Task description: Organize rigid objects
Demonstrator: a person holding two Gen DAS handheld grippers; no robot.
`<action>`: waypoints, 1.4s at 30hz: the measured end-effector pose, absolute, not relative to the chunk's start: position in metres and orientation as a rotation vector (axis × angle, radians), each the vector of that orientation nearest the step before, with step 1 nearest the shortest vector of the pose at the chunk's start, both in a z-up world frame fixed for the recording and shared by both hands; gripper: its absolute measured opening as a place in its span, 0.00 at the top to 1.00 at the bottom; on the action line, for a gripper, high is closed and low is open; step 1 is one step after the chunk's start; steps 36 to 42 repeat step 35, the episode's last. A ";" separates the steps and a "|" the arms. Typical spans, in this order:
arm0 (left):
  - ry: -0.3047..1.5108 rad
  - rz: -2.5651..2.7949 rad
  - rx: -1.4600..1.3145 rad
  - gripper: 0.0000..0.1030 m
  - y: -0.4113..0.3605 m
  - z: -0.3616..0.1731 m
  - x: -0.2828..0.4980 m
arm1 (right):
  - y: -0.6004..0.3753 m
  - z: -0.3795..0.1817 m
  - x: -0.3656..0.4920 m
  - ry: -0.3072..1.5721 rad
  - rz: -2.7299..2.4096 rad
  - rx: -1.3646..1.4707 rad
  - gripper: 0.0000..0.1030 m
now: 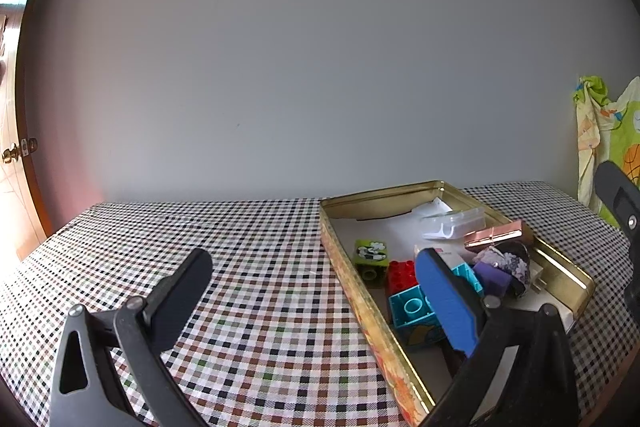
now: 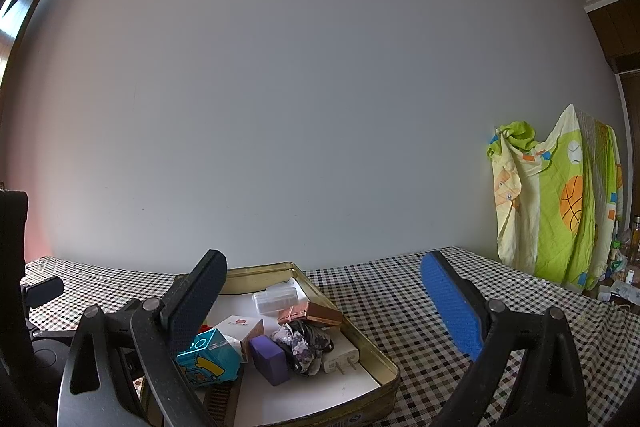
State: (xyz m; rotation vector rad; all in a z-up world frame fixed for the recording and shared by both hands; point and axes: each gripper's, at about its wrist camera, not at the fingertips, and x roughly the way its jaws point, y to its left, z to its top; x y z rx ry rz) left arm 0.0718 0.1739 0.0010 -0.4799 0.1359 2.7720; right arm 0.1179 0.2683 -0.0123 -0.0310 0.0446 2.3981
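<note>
A gold tin tray (image 1: 344,269) (image 2: 386,357) sits on the checked tablecloth and holds several small objects. Among them are a green brick (image 1: 372,253), a red brick (image 1: 402,273), a teal brick (image 1: 412,307) (image 2: 208,351), a purple block (image 2: 270,359), a clear plastic box (image 1: 452,223) (image 2: 276,297), a rose-gold case (image 1: 496,237) (image 2: 312,315), a floral pouch (image 2: 304,345) and a white plug charger (image 2: 340,357). My left gripper (image 1: 314,261) is open and empty, straddling the tray's left rim. Open and empty too, my right gripper (image 2: 324,267) hangs over the tray's right side.
The checked tablecloth (image 1: 248,267) (image 2: 420,307) reaches back to a plain grey wall. A wooden door with a brass knob (image 1: 18,151) stands at the far left. Right of the table hangs a green and yellow cloth (image 2: 560,203), with bottles (image 2: 624,259) beside it.
</note>
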 end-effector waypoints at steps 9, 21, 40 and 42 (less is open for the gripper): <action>0.134 2.771 -0.479 0.00 0.174 0.000 0.071 | 0.268 -0.012 0.118 0.048 2.399 -0.033 0.03; 0.107 2.742 -0.479 0.00 0.171 0.000 0.071 | 0.267 -0.012 0.119 0.051 2.397 -0.036 0.03; 0.125 2.745 -0.492 0.00 0.174 0.000 0.069 | 0.267 -0.012 0.121 0.053 2.398 -0.042 0.03; 0.125 2.745 -0.492 0.00 0.174 0.000 0.069 | 0.267 -0.012 0.121 0.053 2.398 -0.042 0.03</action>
